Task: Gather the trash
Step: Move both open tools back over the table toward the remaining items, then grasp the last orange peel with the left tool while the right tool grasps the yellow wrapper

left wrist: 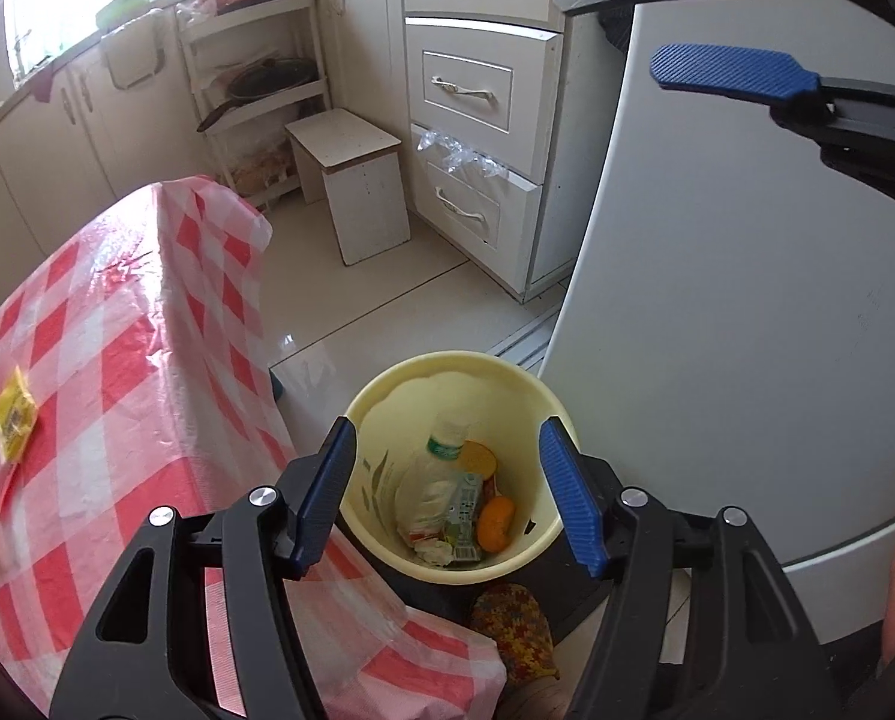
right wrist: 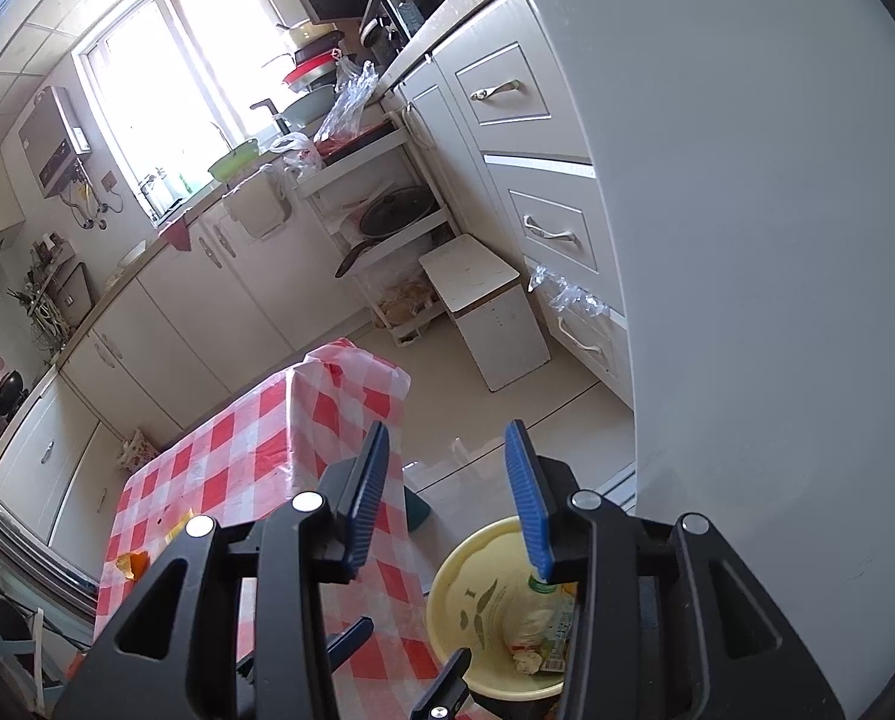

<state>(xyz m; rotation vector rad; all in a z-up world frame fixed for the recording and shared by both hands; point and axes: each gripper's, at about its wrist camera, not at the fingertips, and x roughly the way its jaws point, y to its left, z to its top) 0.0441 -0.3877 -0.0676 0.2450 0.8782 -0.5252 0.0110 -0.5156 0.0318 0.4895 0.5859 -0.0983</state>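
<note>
Both grippers hung empty over the yellow bin (left wrist: 381, 420), which stood on the floor by the checked table (left wrist: 117, 324) w/ a bottle (left wrist: 432, 480), a carton (left wrist: 465, 510) and an orange piece (left wrist: 495, 522) already inside. The left gripper (left wrist: 447, 486) was spread wide, nothing btwn its blue pads; the right gripper (right wrist: 447, 498) stood part open, also empty, higher up and nearer the fridge (left wrist: 747, 300). Remaining trash, a yellow packet (left wrist: 12, 414), lay flat on the table well off to the left of the left fingers, long axis running roughly away from the camera. Judged: left hand was nearer, so the next reach likely fell to it, swinging left and away from the bin
</note>
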